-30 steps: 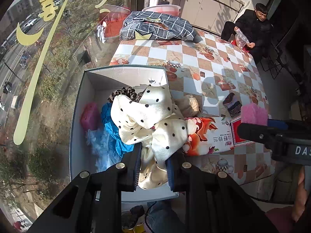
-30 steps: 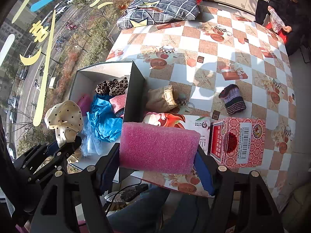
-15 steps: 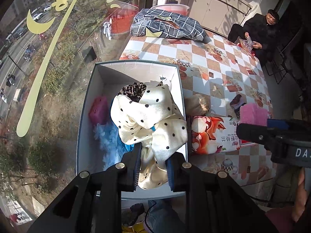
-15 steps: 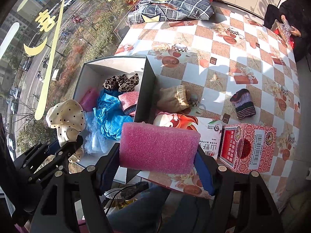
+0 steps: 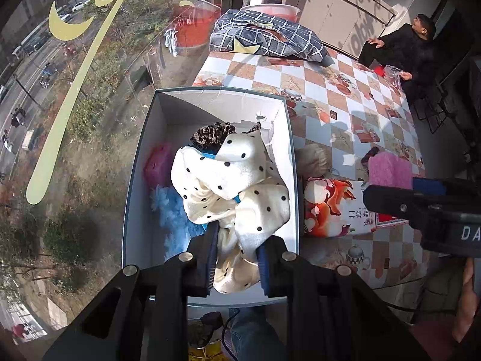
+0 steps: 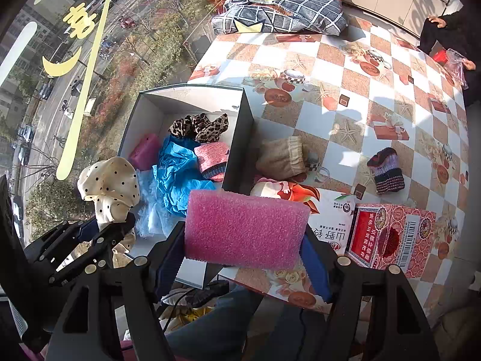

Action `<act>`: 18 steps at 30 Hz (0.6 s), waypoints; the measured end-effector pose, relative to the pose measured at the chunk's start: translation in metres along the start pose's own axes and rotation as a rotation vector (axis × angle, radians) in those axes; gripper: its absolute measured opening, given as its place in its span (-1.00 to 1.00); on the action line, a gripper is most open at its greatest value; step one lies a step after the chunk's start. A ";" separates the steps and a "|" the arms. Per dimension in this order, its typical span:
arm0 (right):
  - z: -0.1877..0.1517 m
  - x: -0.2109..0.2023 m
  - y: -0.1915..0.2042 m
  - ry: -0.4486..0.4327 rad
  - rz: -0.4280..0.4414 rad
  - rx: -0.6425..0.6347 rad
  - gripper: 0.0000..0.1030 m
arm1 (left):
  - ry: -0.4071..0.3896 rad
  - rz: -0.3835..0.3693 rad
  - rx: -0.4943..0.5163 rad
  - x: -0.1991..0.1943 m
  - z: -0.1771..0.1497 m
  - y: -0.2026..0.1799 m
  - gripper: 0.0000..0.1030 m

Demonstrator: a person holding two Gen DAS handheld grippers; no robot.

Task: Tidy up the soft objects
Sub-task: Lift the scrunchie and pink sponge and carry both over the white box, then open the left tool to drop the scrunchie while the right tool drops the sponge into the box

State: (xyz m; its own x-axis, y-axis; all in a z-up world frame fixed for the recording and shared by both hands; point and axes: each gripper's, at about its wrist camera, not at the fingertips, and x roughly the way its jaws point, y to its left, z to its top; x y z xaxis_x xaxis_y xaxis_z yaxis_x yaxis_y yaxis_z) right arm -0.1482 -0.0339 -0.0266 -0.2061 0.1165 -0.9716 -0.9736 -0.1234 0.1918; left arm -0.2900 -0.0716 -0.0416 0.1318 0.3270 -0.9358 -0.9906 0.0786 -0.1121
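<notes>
Checkered table [image 6: 345, 90] by the window carries an open box [image 5: 210, 93] at its near left corner. Left gripper [image 5: 237, 249] pinches a limp, slippery dotted cloth [image 5: 240, 186] above the box; right gripper [image 6: 243, 258] clamps a light, springy pink sponge [image 6: 246, 228] by its ends.

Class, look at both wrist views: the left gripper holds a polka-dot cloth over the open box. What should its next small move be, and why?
Probably lower a little and open. The left gripper is shut on the polka-dot cloth, which hangs over the open box above the blue fabric already inside. Releasing there should drop it in. The right gripper holds its pink sponge beside the box, so it can wait its turn.
</notes>
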 end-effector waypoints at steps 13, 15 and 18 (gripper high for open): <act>0.013 0.002 0.021 -0.010 0.008 -0.066 0.41 | 0.025 0.010 -0.037 0.007 -0.002 0.012 -0.51; 0.015 0.003 0.025 -0.011 0.012 -0.078 0.41 | 0.027 0.012 -0.043 0.008 -0.002 0.013 -0.51; 0.018 0.003 0.030 -0.013 0.018 -0.096 0.41 | 0.031 0.012 -0.055 0.010 -0.003 0.016 -0.51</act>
State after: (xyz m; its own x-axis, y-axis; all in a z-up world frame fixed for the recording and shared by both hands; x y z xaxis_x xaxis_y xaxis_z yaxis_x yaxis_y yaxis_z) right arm -0.1794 -0.0191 -0.0217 -0.2251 0.1263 -0.9661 -0.9561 -0.2197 0.1940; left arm -0.3048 -0.0698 -0.0535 0.1191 0.2984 -0.9470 -0.9928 0.0230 -0.1176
